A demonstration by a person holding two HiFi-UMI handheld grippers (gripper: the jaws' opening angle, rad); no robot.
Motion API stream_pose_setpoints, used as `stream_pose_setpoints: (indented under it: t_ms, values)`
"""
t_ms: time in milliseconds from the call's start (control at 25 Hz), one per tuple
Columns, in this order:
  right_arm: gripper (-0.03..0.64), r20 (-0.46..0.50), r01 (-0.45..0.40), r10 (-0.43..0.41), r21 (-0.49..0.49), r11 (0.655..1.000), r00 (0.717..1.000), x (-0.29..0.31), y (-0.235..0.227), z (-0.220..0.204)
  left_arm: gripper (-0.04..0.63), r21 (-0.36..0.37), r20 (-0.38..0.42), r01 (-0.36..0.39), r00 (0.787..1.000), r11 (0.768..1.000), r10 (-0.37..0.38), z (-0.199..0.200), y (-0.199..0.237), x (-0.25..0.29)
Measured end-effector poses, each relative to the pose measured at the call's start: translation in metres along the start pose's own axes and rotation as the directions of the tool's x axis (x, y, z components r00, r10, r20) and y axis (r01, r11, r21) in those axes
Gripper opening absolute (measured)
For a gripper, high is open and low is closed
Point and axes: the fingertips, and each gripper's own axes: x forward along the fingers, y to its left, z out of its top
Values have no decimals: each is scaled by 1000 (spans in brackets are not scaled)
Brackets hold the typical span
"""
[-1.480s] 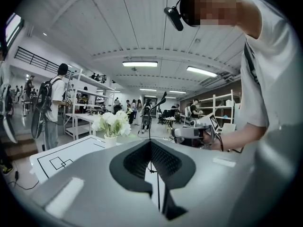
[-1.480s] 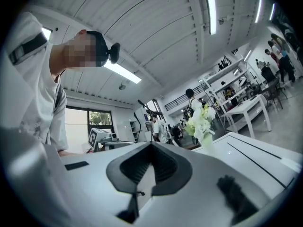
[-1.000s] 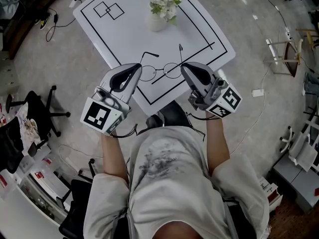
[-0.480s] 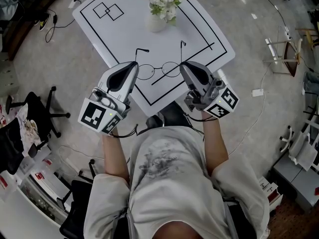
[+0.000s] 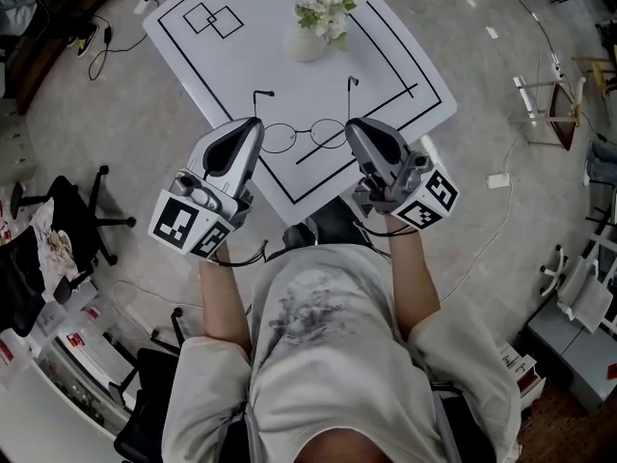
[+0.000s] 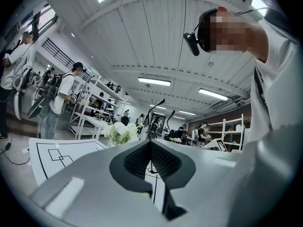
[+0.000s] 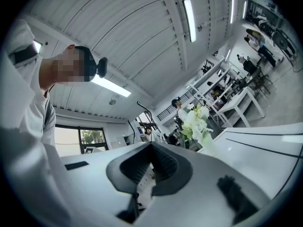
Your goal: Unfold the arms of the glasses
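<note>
My 2 tongs meet in front of my chest. The left gripper (image 5: 254,123) and right gripper (image 5: 352,123) each have their jaws pinched together on an outer end of the glasses (image 5: 305,134). The frame spans left-right between them, over the white table (image 5: 222,75), equally near both hands. Both temples (image 5: 349,95) point away from me, toward the flower vase (image 5: 308,40).

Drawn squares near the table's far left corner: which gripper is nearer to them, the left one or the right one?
Left. The left gripper is on the person's side of the squares, slightly right. The right gripper is farther right, across the glasses that both grippers hold.
</note>
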Motion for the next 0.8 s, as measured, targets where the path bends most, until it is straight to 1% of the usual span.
stream_pose_setpoints:
  t_ms: [320,800]
  values:
    - [15,-4,7,-7,-13,1000,1000,0,2,1,8,6,1,-12,1000,1000,12,0,0,0]
    - [15,-12,18,-19,-37,999,1000,-2,2,1,8,36,-6,-38,999,999,38,-1,-2,0]
